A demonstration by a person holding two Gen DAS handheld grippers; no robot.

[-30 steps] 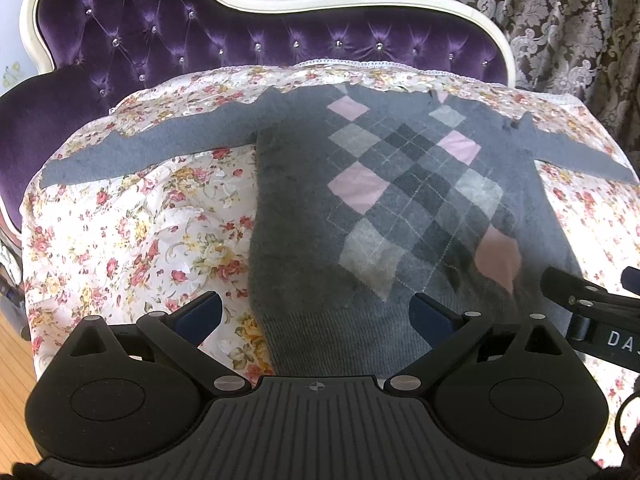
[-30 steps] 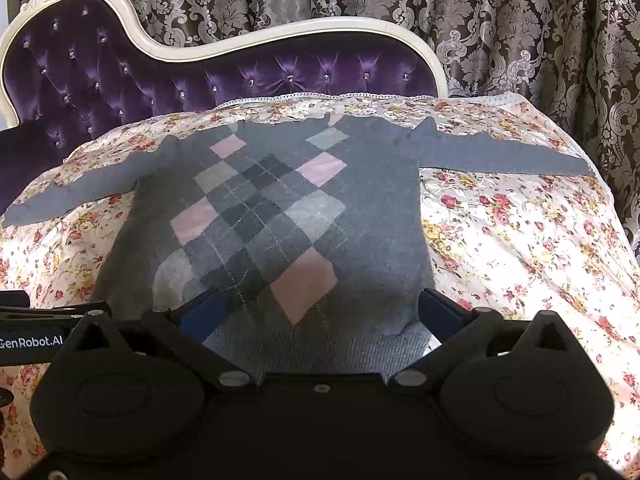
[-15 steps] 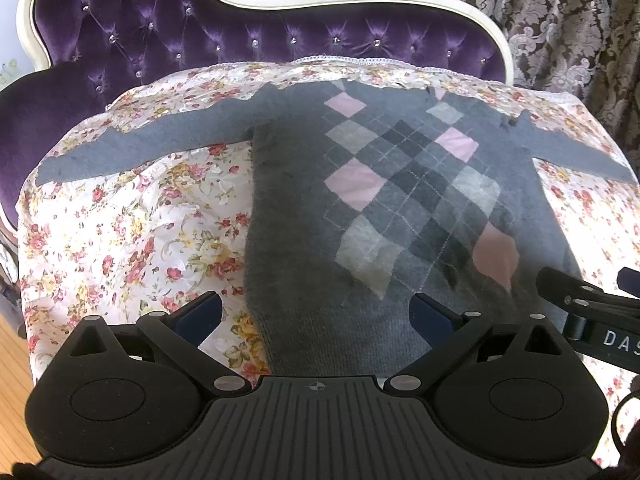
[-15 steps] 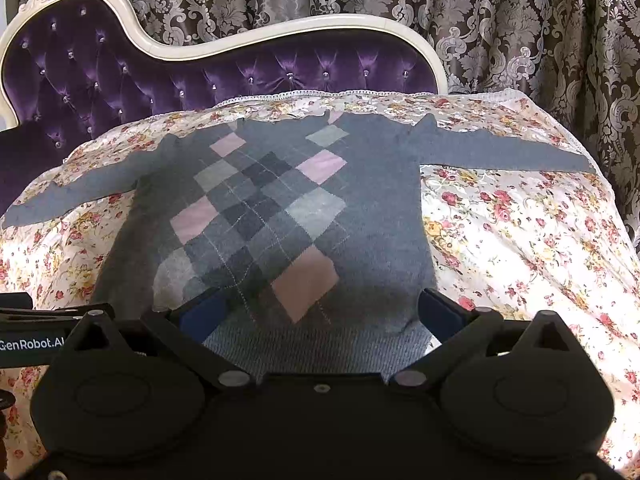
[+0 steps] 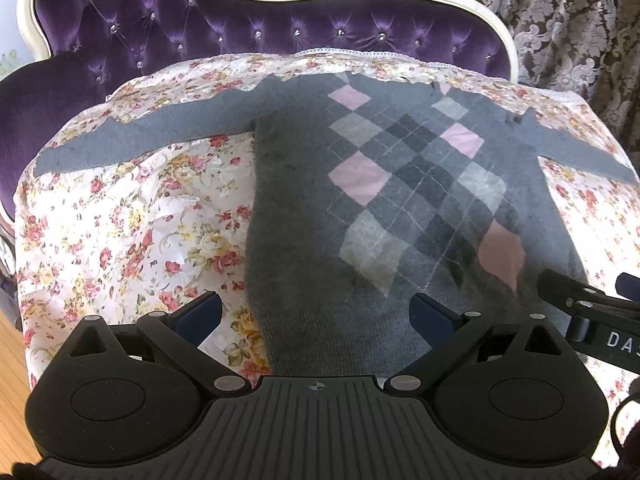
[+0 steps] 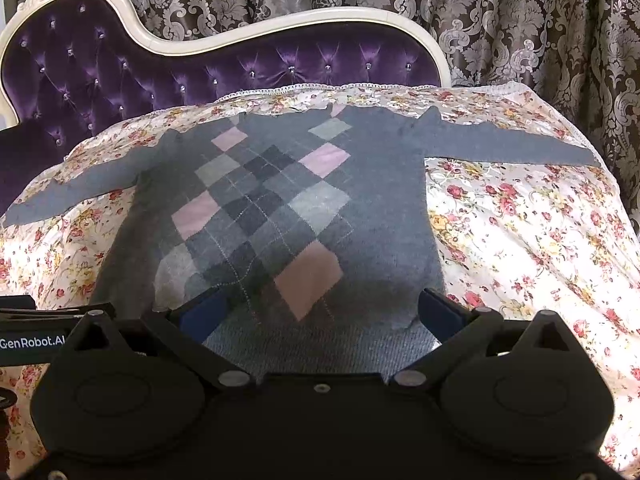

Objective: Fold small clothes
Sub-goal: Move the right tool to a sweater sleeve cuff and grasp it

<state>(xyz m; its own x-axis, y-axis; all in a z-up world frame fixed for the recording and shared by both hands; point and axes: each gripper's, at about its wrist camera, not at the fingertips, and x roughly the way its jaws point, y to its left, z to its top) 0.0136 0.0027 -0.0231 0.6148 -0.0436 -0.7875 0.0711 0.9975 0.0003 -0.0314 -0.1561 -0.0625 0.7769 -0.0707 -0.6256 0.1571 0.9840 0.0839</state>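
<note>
A small grey sweater (image 5: 384,200) with a pink and grey argyle front lies flat on a floral cloth, both sleeves spread out to the sides. It also shows in the right wrist view (image 6: 280,208). My left gripper (image 5: 316,312) is open and empty, hovering over the sweater's lower left hem. My right gripper (image 6: 320,312) is open and empty over the lower right hem. The right gripper's finger also shows at the right edge of the left wrist view (image 5: 576,300).
The floral cloth (image 5: 120,232) covers the seat of a purple tufted sofa (image 5: 200,32) with a cream frame. Patterned curtains (image 6: 520,20) hang behind. A strip of wooden floor (image 5: 12,360) shows at the lower left.
Both grippers have drawn back slightly toward the near hem, so the sweater sits a little farther up in both views. Both stay open.
</note>
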